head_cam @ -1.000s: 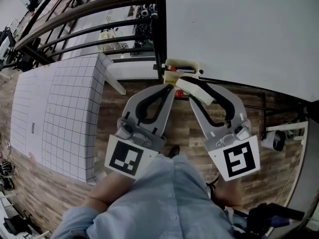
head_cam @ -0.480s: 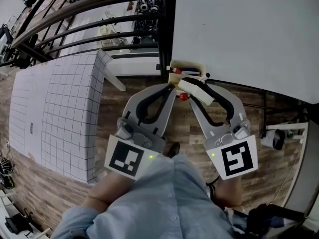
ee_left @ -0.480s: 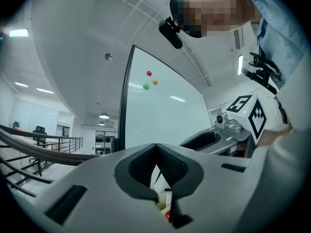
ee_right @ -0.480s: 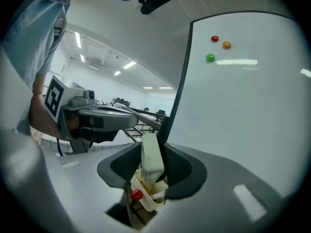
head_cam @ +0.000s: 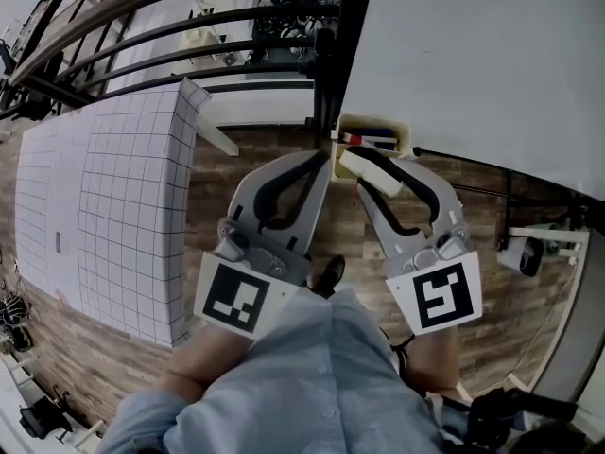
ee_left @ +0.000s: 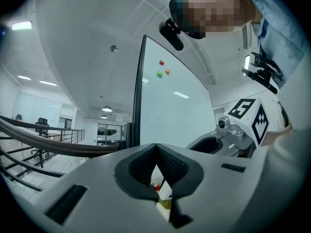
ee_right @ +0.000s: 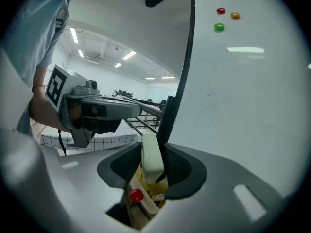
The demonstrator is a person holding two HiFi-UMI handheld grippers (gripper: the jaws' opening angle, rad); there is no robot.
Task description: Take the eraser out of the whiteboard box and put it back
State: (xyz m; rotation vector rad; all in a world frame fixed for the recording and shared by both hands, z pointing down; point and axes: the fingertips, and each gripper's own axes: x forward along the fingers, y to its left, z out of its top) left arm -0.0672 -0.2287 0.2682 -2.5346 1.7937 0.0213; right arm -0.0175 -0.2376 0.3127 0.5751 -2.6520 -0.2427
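Note:
A cream eraser (head_cam: 371, 171) is clamped between the jaws of my right gripper (head_cam: 380, 180). It hangs just in front of the cream whiteboard box (head_cam: 405, 132), which holds markers and is fixed at the whiteboard's lower left corner. In the right gripper view the eraser (ee_right: 151, 158) stands upright between the pads, above the box (ee_right: 144, 208) and a red knob (ee_right: 135, 195). My left gripper (head_cam: 324, 165) sits close on the left, jaws together and empty. Through its narrow slit, in the left gripper view, a bit of the box (ee_left: 165, 198) shows.
The whiteboard (head_cam: 473, 55) fills the upper right, with three coloured magnets (ee_right: 221, 11) high on it. A gridded white table (head_cam: 123, 206) stands to the left, with railings (head_cam: 170, 26) behind it. A small camera on a stand (head_cam: 525, 253) sits at the right, over wooden floor.
Both grippers have moved forward and down towards the box, the right one carrying the eraser. The red knob seen between the grippers earlier is now hidden in the head view.

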